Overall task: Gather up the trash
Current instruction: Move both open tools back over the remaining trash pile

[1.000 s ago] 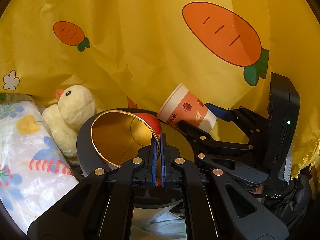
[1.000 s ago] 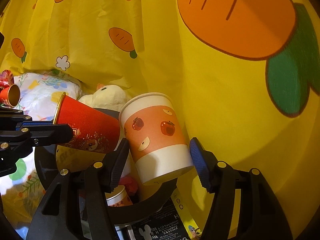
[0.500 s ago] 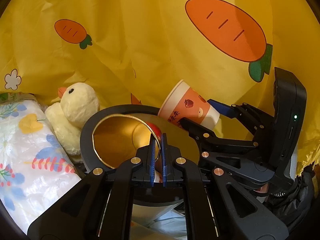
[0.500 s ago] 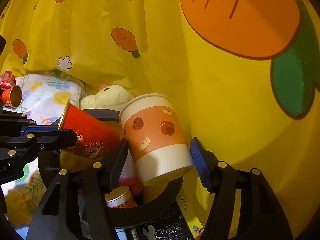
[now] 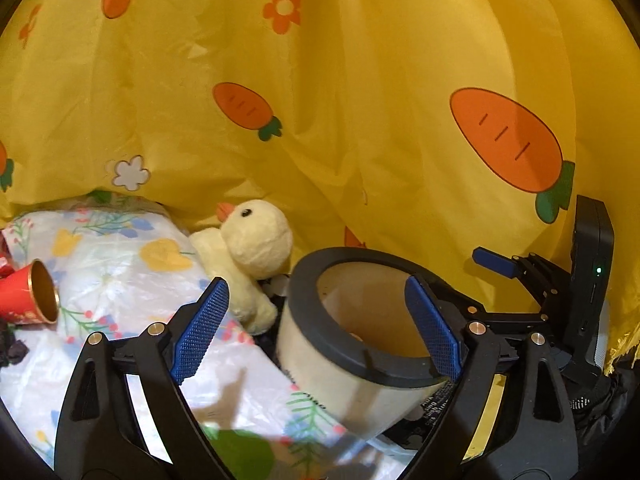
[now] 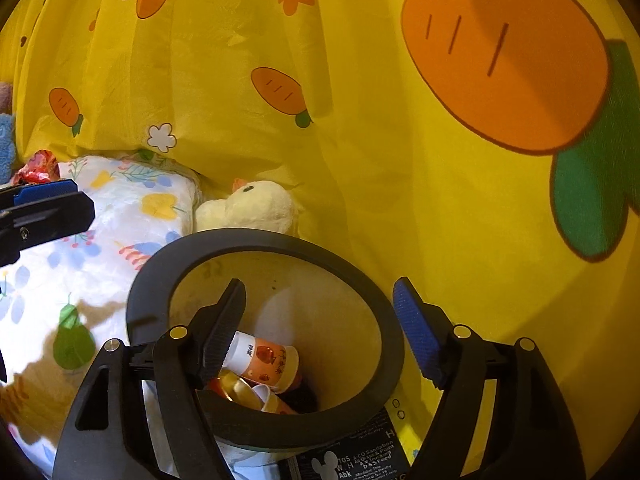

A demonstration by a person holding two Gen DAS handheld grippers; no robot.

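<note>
Ahead of me hangs a yellow curtain (image 5: 360, 80) printed with orange carrots and small flowers. At its foot a pale yellow plush duck (image 5: 252, 248) leans against a white floral-printed plastic bag (image 5: 116, 256). I can see the same duck (image 6: 248, 208) from my right side too.

Beyond the left gripper (image 5: 316, 328), red cup (image 5: 28, 300) cut off by the frame edge. Below the right gripper (image 6: 320, 330), cups in the bin (image 6: 384, 340) half hidden behind its near rim; label print too small to read.
</note>
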